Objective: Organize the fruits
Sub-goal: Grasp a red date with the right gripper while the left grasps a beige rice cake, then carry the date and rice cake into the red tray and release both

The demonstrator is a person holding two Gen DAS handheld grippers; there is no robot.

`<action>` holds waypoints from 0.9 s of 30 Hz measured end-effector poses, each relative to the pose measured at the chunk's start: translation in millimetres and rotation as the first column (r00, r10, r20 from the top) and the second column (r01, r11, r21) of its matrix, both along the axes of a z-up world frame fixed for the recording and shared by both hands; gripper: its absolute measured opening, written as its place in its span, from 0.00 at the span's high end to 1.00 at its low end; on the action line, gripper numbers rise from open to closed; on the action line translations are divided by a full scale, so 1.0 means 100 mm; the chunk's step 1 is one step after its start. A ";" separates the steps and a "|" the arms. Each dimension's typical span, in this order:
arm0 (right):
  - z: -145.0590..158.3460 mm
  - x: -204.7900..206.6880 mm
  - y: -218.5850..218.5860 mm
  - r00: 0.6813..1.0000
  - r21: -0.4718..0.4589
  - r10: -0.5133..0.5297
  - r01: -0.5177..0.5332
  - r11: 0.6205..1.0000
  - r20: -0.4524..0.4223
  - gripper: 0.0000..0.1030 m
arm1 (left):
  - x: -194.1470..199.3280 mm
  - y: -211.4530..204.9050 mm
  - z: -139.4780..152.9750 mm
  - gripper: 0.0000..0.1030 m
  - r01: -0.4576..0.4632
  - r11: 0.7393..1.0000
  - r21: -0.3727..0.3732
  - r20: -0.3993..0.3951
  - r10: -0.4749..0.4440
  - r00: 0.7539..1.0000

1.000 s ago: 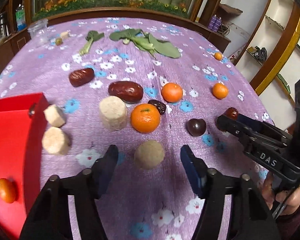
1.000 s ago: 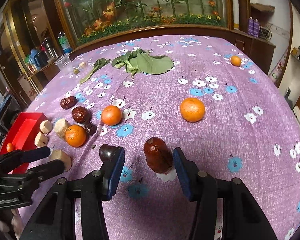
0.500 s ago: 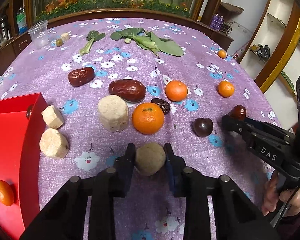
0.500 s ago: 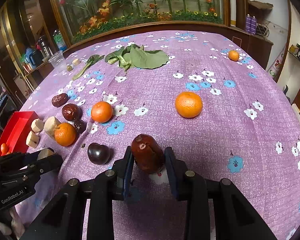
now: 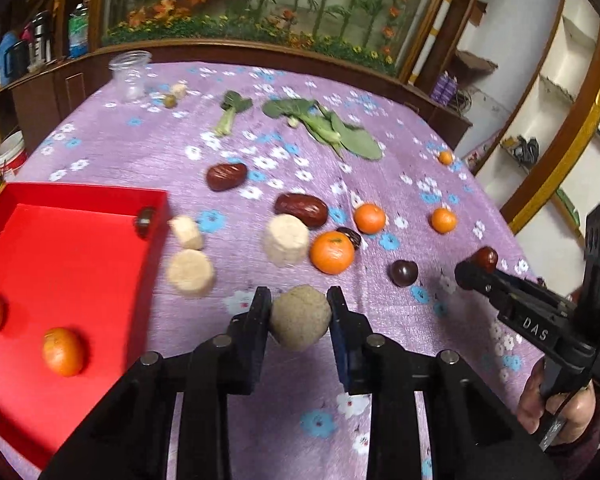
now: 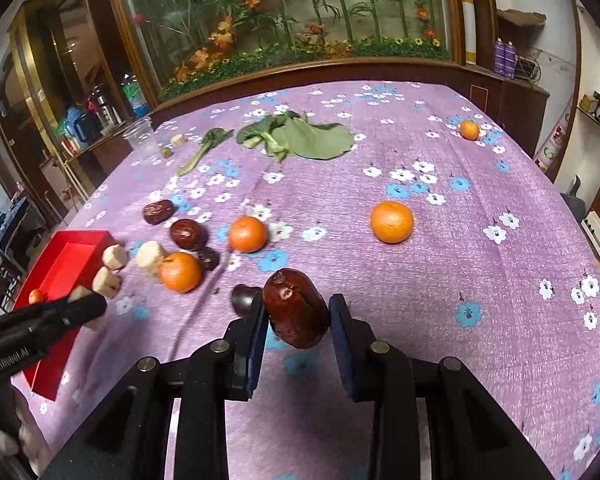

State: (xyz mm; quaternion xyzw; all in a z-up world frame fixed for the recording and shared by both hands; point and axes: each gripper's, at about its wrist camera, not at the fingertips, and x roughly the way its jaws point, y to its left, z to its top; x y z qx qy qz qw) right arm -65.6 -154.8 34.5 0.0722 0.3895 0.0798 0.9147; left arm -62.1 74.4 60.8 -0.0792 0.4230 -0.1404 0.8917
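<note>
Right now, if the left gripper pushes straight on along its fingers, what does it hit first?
Probably the beige cylinder; the left gripper is shut on a tan ball, and that cylinder sits just beyond, the orange beside it. Depth is uncertain.

The left gripper [image 5: 299, 322] is clamped on a tan round ball [image 5: 300, 322] — both pads press its sides. To its left a red tray [image 5: 80, 248] holds two oranges [image 5: 63, 351] and a dark fruit in its far corner. On the purple flowered tablecloth [image 5: 300, 420] lie three pale cut cylinders [image 5: 191, 278], a big orange [image 5: 332, 252], two smaller ones, dark red dates [image 5: 302, 209] and a dark plum [image 5: 403, 273]. At right the right gripper [image 5: 478, 268] — gripped by a hand [image 5: 556, 408] — pinches a red date [image 5: 486, 259]. Green leaves [image 5: 332, 130] lie farther back.
</note>
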 end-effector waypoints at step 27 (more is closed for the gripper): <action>0.37 -0.24 1.90 0.908 0.068 0.419 -0.418 0.906 0.006 0.67 | -0.41 1.85 0.17 0.73 -0.397 0.917 -0.033 0.044 0.398 0.916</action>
